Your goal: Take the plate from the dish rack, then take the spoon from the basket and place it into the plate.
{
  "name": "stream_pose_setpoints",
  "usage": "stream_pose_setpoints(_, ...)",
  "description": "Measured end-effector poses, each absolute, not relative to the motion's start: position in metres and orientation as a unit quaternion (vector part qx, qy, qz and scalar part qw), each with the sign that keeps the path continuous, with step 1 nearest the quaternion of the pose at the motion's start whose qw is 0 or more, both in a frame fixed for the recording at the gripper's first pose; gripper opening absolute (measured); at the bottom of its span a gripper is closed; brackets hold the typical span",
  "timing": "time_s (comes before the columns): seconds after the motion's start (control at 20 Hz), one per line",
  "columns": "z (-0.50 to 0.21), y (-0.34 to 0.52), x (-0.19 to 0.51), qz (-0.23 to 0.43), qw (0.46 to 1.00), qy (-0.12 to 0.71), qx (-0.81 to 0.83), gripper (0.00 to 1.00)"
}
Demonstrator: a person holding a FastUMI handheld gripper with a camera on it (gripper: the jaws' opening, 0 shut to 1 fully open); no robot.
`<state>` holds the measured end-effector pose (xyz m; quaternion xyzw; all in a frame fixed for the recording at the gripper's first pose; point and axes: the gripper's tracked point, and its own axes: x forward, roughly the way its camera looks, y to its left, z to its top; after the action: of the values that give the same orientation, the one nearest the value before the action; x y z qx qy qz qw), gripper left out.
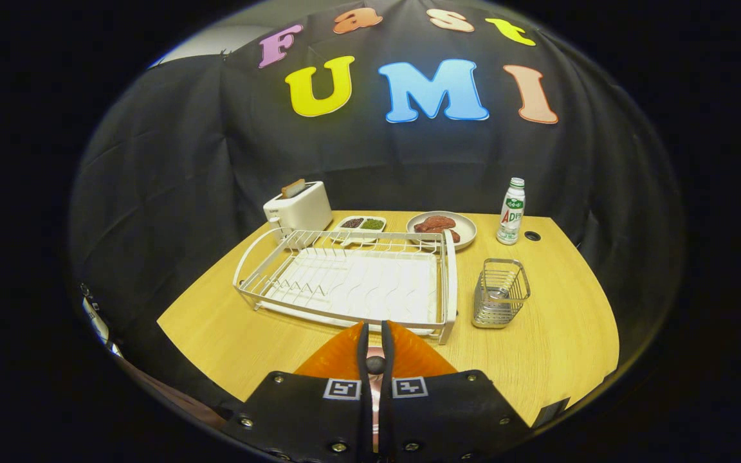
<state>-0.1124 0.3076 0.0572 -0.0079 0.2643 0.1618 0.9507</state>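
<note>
An orange plate lies on the wooden table just in front of the white wire dish rack, directly under my fingers. My gripper is shut on a thin pinkish spoon, whose handle shows in the narrow slit between the two fingers. The spoon hangs over the plate's middle; its bowl end is hidden by the fingers. The metal mesh basket stands to the right of the rack, beyond my fingers, with nothing sticking out of it. No dish stands in the rack.
Behind the rack are a white toaster, a small divided tray, a plate of brown food and a white bottle. Bare table spreads to the right of the basket.
</note>
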Motion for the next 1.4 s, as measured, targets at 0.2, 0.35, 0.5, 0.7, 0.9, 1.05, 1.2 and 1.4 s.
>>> stream_pose_setpoints(0.2, 0.050, 0.323, -0.113, 0.177, 0.947, 0.269, -0.009, 0.03)
stream_pose_setpoints(0.35, 0.044, 0.333, -0.115, 0.188, 0.943, 0.273, -0.006, 0.03)
stream_pose_setpoints(0.5, 0.033, 0.341, -0.116, 0.195, 0.939, 0.282, -0.002, 0.04)
stream_pose_setpoints(0.7, 0.024, 0.341, -0.120, 0.198, 0.937, 0.286, -0.017, 0.05)
stream_pose_setpoints(0.9, 0.018, 0.327, -0.121, 0.185, 0.938, 0.290, -0.035, 0.17)
stream_pose_setpoints(1.05, 0.012, 0.314, -0.120, 0.168, 0.940, 0.296, -0.032, 0.18)
stream_pose_setpoints(1.2, 0.007, 0.306, -0.121, 0.161, 0.939, 0.304, -0.016, 0.21)
stream_pose_setpoints(1.4, 0.002, 0.288, -0.122, 0.149, 0.939, 0.309, -0.021, 0.28)
